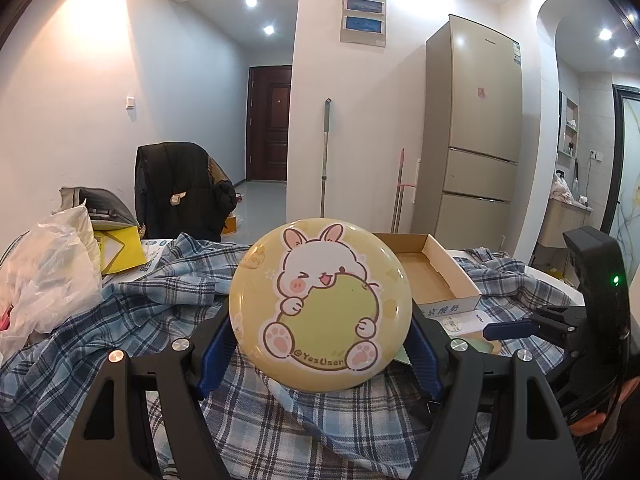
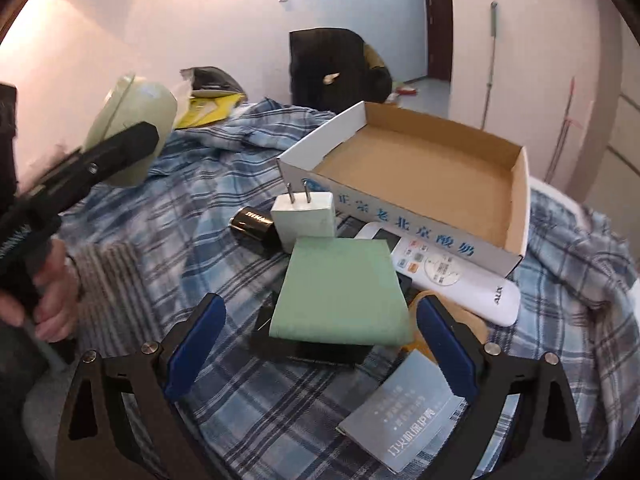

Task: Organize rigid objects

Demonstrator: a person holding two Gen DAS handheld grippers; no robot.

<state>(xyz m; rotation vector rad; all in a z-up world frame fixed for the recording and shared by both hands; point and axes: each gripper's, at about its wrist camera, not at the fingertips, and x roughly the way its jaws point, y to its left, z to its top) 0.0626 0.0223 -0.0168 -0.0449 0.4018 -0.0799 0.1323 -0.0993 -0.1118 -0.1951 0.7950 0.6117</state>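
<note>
My left gripper (image 1: 320,354) is shut on a round yellow tin (image 1: 320,308) with a cartoon rabbit, held on edge above the plaid cloth (image 1: 120,320). The right wrist view shows that tin's (image 2: 136,120) back at the upper left. My right gripper (image 2: 320,344) stands open over a pile of small items, and its pads touch nothing. Between its fingers lies a flat green box (image 2: 340,292) on a black object (image 2: 312,350). Behind these are a white plug charger (image 2: 304,220), a black cylinder (image 2: 252,224) and a white remote (image 2: 460,276). An open cardboard box (image 2: 400,220) stands behind them.
A grey leaflet (image 2: 404,412) lies by the right finger. A plastic bag (image 1: 48,272) and a yellow packet (image 1: 120,248) sit at the left. A chair with a black jacket (image 1: 180,188) and a fridge (image 1: 476,128) stand beyond. A hand (image 2: 52,300) holds the left gripper.
</note>
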